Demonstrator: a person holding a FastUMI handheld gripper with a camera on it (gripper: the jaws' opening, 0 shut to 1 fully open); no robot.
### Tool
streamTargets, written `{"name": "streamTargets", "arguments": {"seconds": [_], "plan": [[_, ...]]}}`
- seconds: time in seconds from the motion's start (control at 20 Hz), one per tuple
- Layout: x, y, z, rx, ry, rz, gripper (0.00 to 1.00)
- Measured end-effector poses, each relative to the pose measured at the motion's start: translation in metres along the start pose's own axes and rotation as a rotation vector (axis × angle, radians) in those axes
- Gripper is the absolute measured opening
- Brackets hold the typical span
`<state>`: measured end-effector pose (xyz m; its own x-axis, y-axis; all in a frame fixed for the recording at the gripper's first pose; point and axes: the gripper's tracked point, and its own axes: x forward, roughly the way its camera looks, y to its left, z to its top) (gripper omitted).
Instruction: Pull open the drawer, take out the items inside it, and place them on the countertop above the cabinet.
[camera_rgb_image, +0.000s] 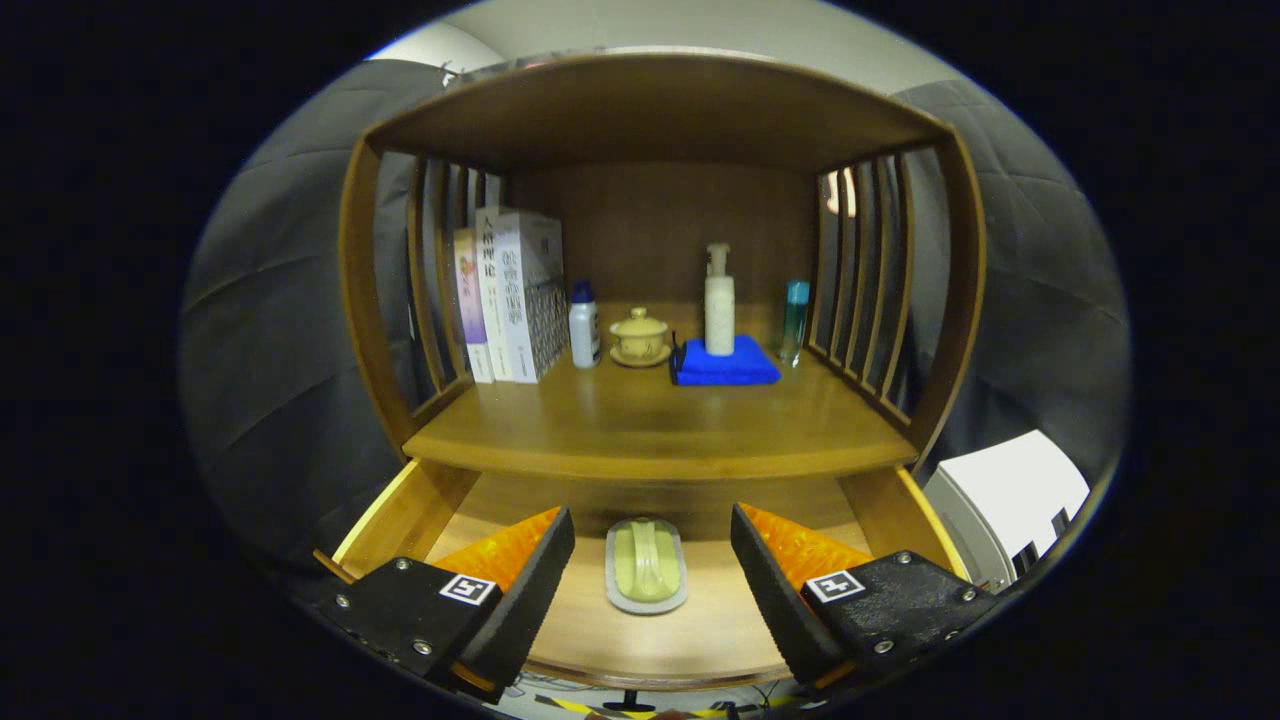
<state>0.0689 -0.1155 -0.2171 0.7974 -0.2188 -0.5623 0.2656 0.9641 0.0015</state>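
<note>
- Right, the drawer (640, 610) is pulled well out under the countertop (650, 430), and the gripper (652, 580) hangs above its open floor with its fingers spread wide and nothing held.
- One item shows in there: a pale green oblong dish (646, 565) with what looks like a handle or spoon lying along it; I can't say which.
- It sits squarely between the two fingers, a touch toward twelve o'clock, with bare wood on either side of it.
- Here's the point that matters: its long axis runs twelve to six, straight along the fingers' own line, so the narrow width faces the jaws.
- My guess is the coming move is a drop straight down and a squeeze across that narrow width, no turn of the wrist needed.
- Up at twelve o'clock the countertop already carries a blue cloth (727, 365) with a white pump bottle (719, 305) on it, a lidded cup (640, 338) at eleven, and books (515, 295) further round toward ten.
- The bare front strip of that countertop, just above the drawer, looks to me the easiest landing place.
- Watch the countertop's front lip on the lift; the dish lies close beneath it.
</note>
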Motion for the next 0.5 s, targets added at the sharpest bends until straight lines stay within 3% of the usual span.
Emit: {"name": "streamTargets", "arguments": {"seconds": [0.35, 0.5], "plan": [[0.059, 0.013, -0.041, 0.084, 0.237, -0.015, 0.97], [0.07, 0.008, -0.058, 0.059, 0.32, -0.045, 0.95]]}}
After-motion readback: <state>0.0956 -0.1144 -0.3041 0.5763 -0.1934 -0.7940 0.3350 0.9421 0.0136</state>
